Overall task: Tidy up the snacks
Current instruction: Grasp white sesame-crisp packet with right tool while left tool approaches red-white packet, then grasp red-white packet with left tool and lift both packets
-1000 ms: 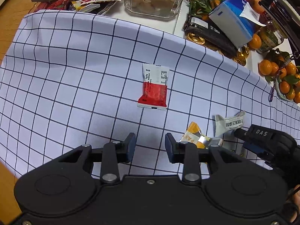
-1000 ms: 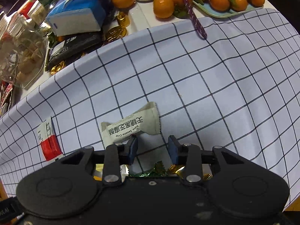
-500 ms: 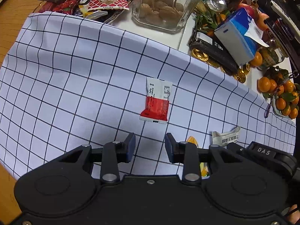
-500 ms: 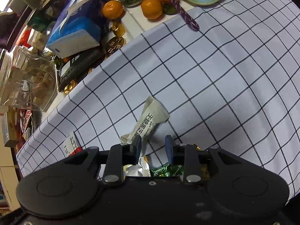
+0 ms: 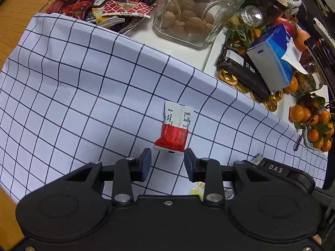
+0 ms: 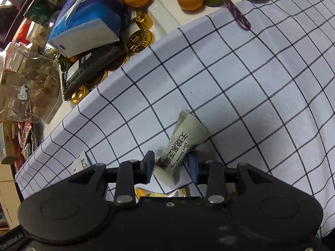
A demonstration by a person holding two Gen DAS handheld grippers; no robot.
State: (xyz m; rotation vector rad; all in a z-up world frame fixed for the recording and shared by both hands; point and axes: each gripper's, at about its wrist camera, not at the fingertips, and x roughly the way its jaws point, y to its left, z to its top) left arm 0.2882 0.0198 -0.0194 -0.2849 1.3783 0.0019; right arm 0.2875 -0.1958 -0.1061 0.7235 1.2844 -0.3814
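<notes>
A red and white snack packet (image 5: 175,128) lies flat on the checked cloth (image 5: 83,96). My left gripper (image 5: 167,163) is open and empty, its fingertips just short of the packet's near edge. A beige sesame crisp packet (image 6: 181,148) lies on the cloth in the right wrist view. My right gripper (image 6: 171,166) is open, with the packet's near end between its fingers, not clamped. A yellow and silver wrapper (image 6: 161,192) lies under the right gripper; it also shows in the left wrist view (image 5: 197,188).
Behind the cloth stand a glass jar of walnuts (image 5: 194,10), a heap of snack packets (image 5: 117,2), a blue tissue pack (image 5: 272,62), gold coins (image 5: 228,79) and a plate of tangerines (image 5: 314,125). The right gripper's body (image 5: 278,169) sits close to my left one.
The left gripper moved forward, up to the red packet. The right gripper turned and advanced, so the sesame packet now lies between its open fingers.
</notes>
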